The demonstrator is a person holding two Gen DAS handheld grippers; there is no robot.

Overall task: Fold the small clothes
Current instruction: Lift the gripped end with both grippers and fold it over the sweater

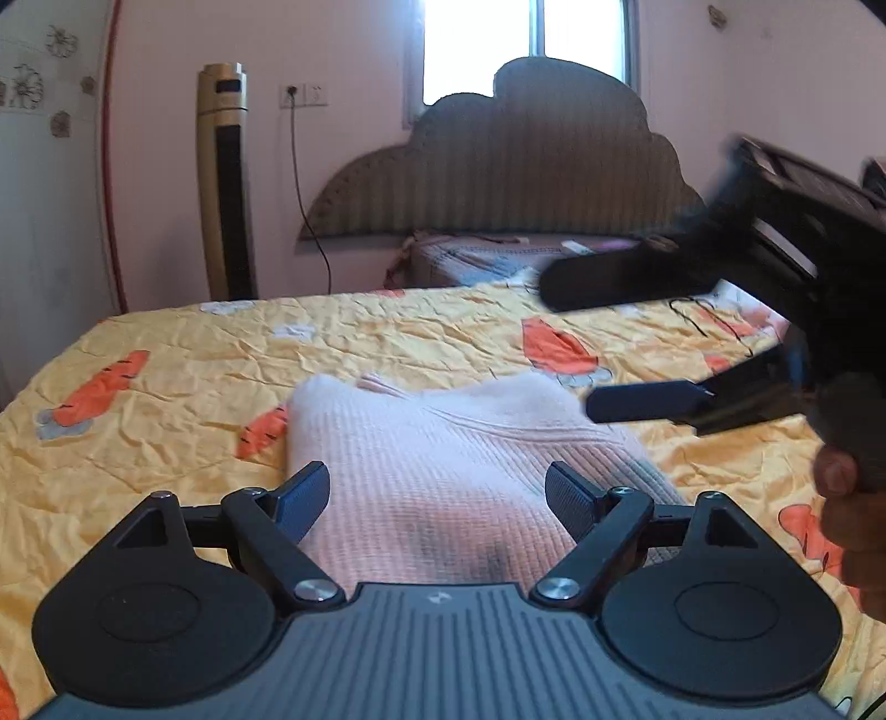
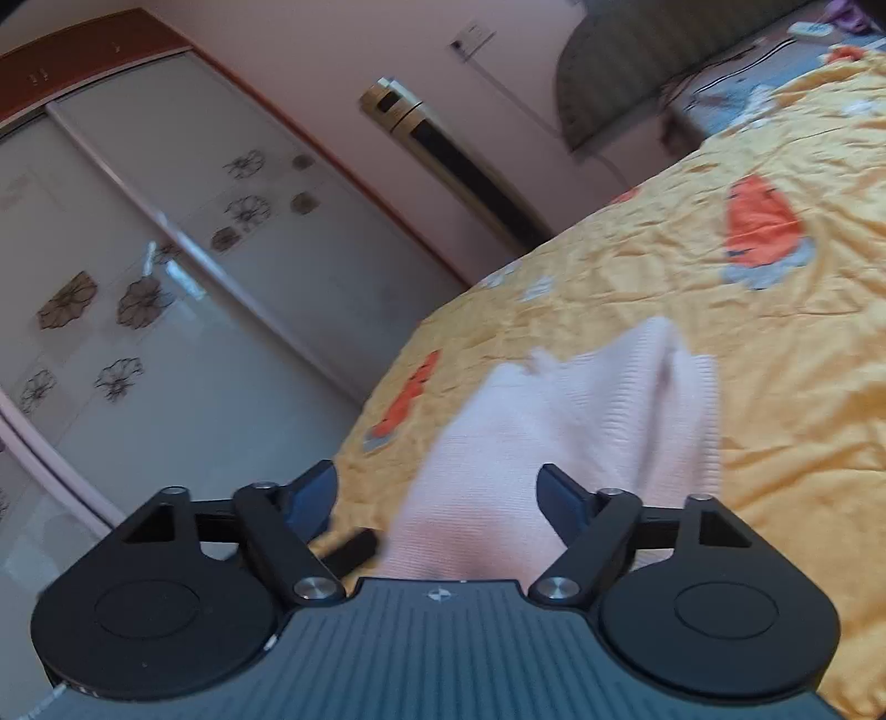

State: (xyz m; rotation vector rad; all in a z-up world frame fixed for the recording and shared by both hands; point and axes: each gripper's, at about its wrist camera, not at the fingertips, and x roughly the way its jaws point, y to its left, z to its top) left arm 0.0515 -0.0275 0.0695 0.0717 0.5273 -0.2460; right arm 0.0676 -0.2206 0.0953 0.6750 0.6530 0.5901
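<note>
Left gripper [image 1: 437, 493] level over pink knit garment [image 1: 443, 476], fingers spread, right gripper [image 2: 437, 493] tilted, fingers apart

A home bedroom, bed [image 1: 387, 332] under a yellow carrot-print sheet, padded scalloped headboard [image 1: 526, 166] below a bright window [image 1: 526, 33], tall standing air conditioner [image 1: 224, 183], sliding flower-pattern wardrobe doors [image 2: 166, 249], pink walls
</note>
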